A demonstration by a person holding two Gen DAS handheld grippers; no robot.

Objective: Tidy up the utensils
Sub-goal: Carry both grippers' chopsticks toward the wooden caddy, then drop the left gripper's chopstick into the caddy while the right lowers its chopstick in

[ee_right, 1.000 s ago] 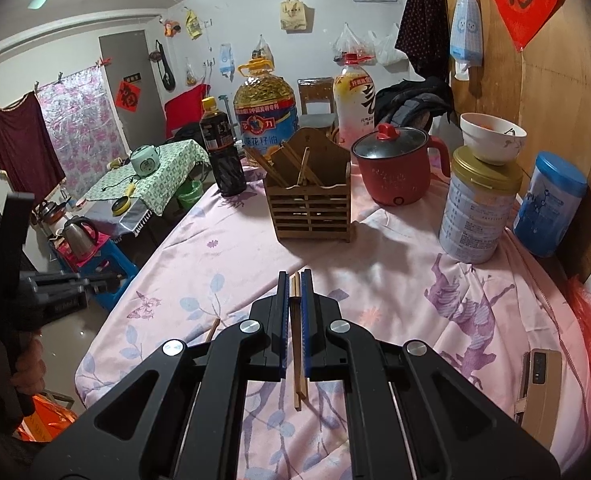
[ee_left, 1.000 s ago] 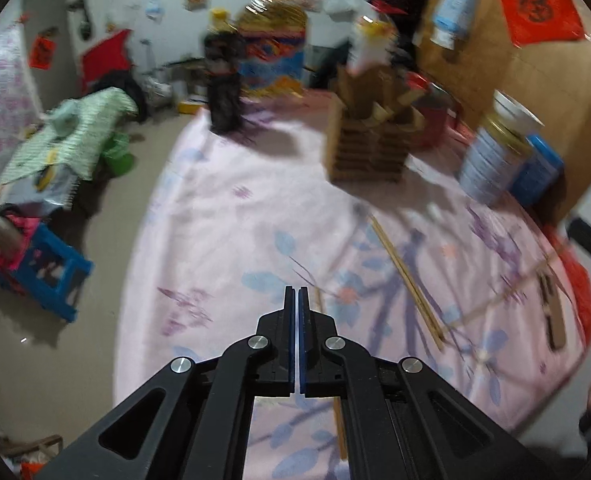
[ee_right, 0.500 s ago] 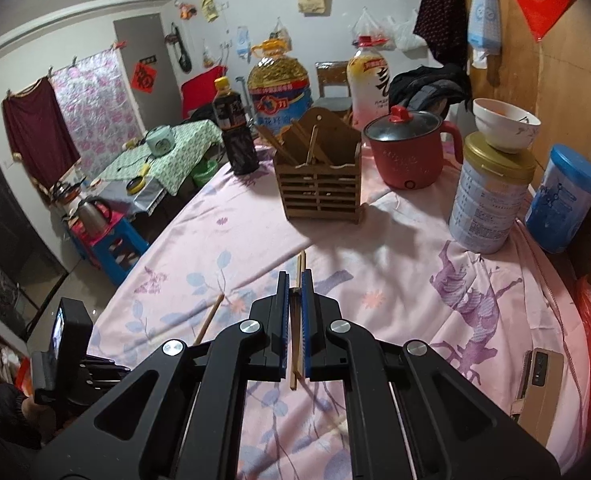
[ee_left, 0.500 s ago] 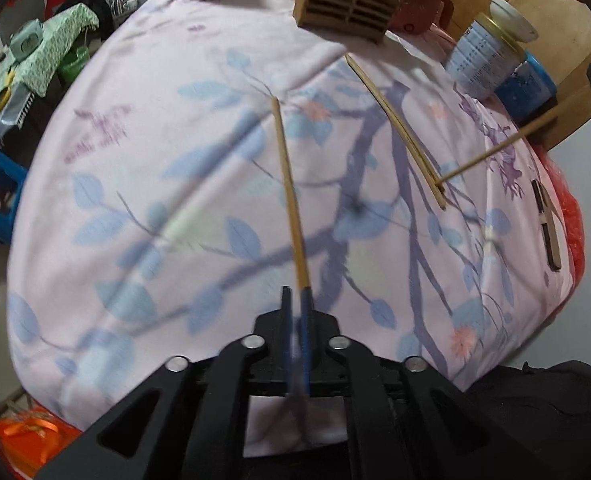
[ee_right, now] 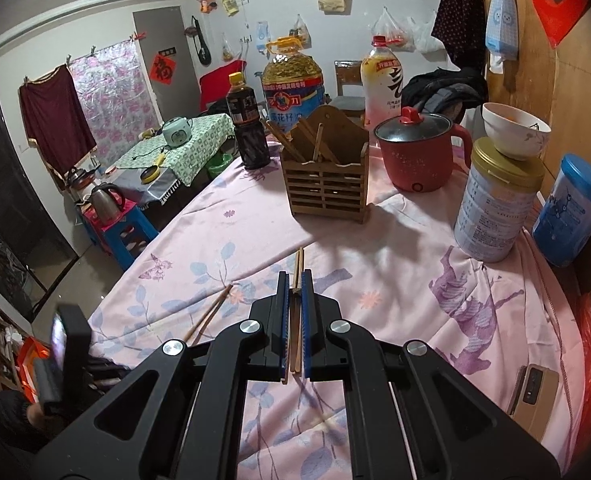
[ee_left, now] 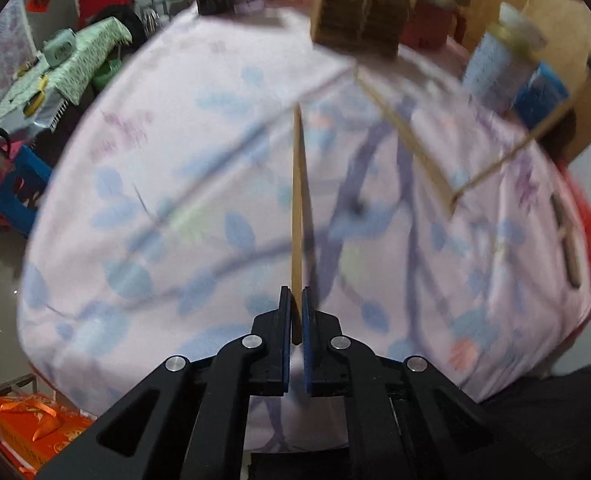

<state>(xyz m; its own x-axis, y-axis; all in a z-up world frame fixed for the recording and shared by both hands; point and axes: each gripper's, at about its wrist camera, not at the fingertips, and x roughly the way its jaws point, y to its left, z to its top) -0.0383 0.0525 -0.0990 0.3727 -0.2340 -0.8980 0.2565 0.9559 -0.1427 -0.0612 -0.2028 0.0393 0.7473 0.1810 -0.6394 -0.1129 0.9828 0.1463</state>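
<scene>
a: left gripper (ee_left: pixel 294 300) was pinching one chopstick (ee_left: pixel 297 200) by its near end, stick running up the centre of the frame over the pink tablecloth (ee_left: pixel 175 200). view was blurry.

b: right one?

a: right gripper (ee_right: pixel 294 284) clamped on a pair of chopsticks (ee_right: pixel 297 264), tips poking out above the jaws at frame centre. wooden holder (ee_right: pixel 325 184) sat upper centre, already with sticks in it.

b: risks?

a: the left grip was near the very end, so that stick could pivot or slip if swung fast. the right pair could scissor apart and miss the slot. two loose chopsticks (ee_left: pixel 411 140) lay upper right of the left view; another stick (ee_left: pixel 511 152) crossed them, could get knocked.
</scene>
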